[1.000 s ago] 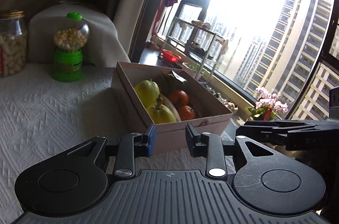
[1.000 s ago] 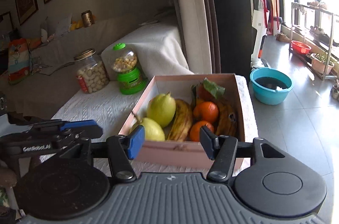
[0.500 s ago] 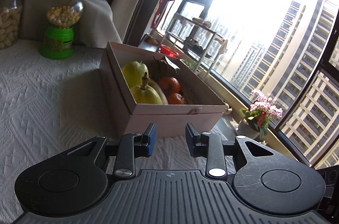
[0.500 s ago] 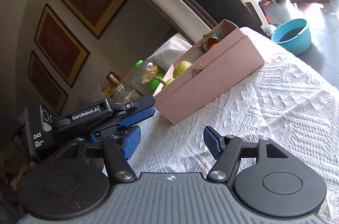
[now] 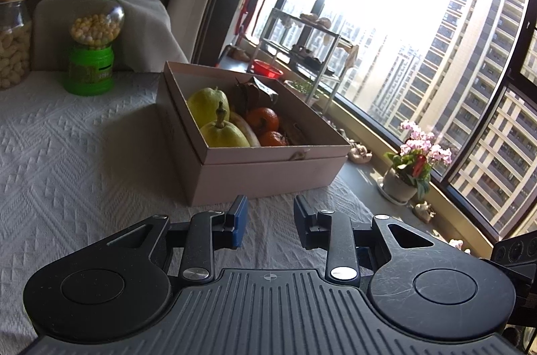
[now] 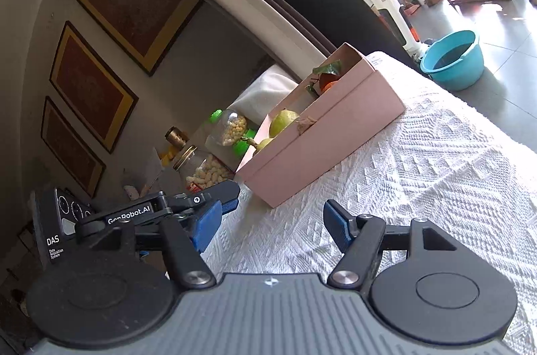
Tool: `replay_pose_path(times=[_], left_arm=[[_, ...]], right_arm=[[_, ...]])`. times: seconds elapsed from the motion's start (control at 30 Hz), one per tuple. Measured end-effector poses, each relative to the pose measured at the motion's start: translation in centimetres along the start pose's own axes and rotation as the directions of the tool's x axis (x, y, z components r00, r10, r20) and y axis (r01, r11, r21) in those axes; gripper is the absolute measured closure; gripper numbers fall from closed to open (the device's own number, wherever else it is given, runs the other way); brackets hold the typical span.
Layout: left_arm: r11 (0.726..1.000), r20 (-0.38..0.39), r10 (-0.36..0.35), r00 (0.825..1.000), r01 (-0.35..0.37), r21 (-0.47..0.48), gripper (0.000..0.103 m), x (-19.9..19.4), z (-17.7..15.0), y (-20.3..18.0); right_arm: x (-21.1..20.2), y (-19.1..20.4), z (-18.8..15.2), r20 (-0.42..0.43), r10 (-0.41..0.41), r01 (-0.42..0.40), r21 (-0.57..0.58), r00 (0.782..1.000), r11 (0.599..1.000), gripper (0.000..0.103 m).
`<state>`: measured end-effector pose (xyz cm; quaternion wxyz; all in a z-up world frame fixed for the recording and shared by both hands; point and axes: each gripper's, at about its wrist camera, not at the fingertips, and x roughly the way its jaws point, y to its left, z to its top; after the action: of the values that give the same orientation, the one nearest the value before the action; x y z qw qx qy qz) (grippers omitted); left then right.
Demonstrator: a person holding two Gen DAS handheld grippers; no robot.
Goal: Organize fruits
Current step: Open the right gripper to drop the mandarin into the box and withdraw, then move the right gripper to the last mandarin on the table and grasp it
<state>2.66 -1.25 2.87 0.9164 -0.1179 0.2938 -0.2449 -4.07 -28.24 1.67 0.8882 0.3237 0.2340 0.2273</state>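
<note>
A pink cardboard box (image 5: 268,167) stands on the white textured tablecloth (image 5: 67,153). It holds two yellow-green pears (image 5: 209,104), a banana (image 5: 246,128), two oranges (image 5: 265,118) and a brown leaf. My left gripper (image 5: 270,219) is open and empty, low over the cloth just in front of the box. My right gripper (image 6: 272,220) is open and empty, tilted, further back from the box (image 6: 322,133). The left gripper also shows in the right wrist view (image 6: 214,195), at my left.
A green candy dispenser (image 5: 92,42) and a glass jar of nuts (image 5: 13,39) stand at the back left. A potted pink flower (image 5: 414,167) sits on the window sill right of the table. A blue basin (image 6: 453,59) is on the floor.
Both grippers have drawn back from the box and dropped lower. The right gripper has tilted, so the box now sits further off. The fruit has not moved.
</note>
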Motion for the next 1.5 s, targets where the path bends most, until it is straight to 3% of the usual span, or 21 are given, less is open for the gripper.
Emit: replay_pose_path(times=[0.23,0.3,0.43,0.57,0.7,0.8,0.9,0.97,1.0,1.07,1.1,1.23,1.33,1.4,1.5], left_arm=[[1.0,-0.005,-0.025,1.0,0.025,0.004,0.069,0.0,-0.3,0.2],[0.999,-0.022,-0.05,0.998,0.05,0.006,0.069,0.1,-0.8,0.0],[0.997,-0.033,-0.079,0.996,0.08,0.021,0.069,0.1,-1.5,-0.9],[0.995,-0.039,-0.1,0.994,0.101,0.019,0.069,0.3,-2.0,-1.6],[0.991,-0.057,-0.124,0.991,0.126,0.036,0.069,0.5,-2.4,-2.2],[0.99,-0.066,-0.131,0.989,0.134,0.049,0.069,0.5,-2.5,-2.5],[0.99,-0.058,-0.128,0.99,0.132,0.058,0.069,0.2,-2.4,-2.6],[0.989,-0.05,-0.133,0.99,0.136,0.052,0.069,0.3,-2.0,-2.4],[0.989,-0.046,-0.136,0.99,0.138,0.049,0.069,0.3,-1.9,-2.3],[0.99,-0.042,-0.136,0.99,0.138,0.04,0.069,0.3,-1.7,-2.1],[0.99,-0.042,-0.134,0.99,0.136,0.037,0.069,0.3,-1.6,-2.0],[0.992,-0.036,-0.122,0.992,0.123,0.033,0.069,-0.1,-1.1,-1.6],[0.992,-0.036,-0.117,0.993,0.118,0.035,0.069,-0.5,-1.1,-1.4],[0.993,-0.052,-0.107,0.993,0.11,0.049,0.069,-0.8,-1.3,-1.5],[0.993,-0.067,-0.095,0.993,0.099,0.059,0.069,-1.0,-1.6,-1.2]], right_arm=[[0.6,1.2,-0.2,-0.062,-0.059,0.056,-0.061,0.996,0.997,0.035],[-0.3,1.6,0.2,-0.043,-0.03,0.028,-0.059,0.999,0.998,0.035],[-1.9,2.4,0.9,-0.023,-0.052,0.049,-0.112,0.998,0.993,0.035],[-3.0,3.0,2.2,-0.029,-0.1,0.094,-0.157,0.995,0.983,0.035],[-5.5,3.4,3.6,0.017,-0.121,0.122,-0.198,0.992,0.973,0.035],[-7.3,3.6,4.6,0.015,-0.206,0.203,-0.253,0.978,0.946,0.035],[-8.8,4.3,4.2,-0.123,-0.341,0.274,-0.377,0.932,0.885,0.035],[-9.7,5.1,2.5,-0.257,-0.473,0.313,-0.48,0.843,0.819,0.036],[-10.0,5.4,1.8,-0.303,-0.501,0.316,-0.495,0.811,0.81,0.036],[-10.2,5.3,0.0,-0.429,-0.503,0.308,-0.447,0.75,0.84,0.043],[-10.1,5.3,-0.5,-0.462,-0.497,0.307,-0.426,0.734,0.851,0.051],[-9.4,4.9,-2.7,-0.523,-0.495,0.348,-0.358,0.694,0.866,0.054],[-8.1,5.0,-4.0,-0.536,-0.531,0.367,-0.388,0.657,0.845,0.054],[-7.6,5.1,-4.2,-0.54,-0.538,0.366,-0.4,0.648,0.841,0.06],[-8.0,5.8,-3.8,-0.534,-0.537,0.363,-0.402,0.653,0.841,0.061]])
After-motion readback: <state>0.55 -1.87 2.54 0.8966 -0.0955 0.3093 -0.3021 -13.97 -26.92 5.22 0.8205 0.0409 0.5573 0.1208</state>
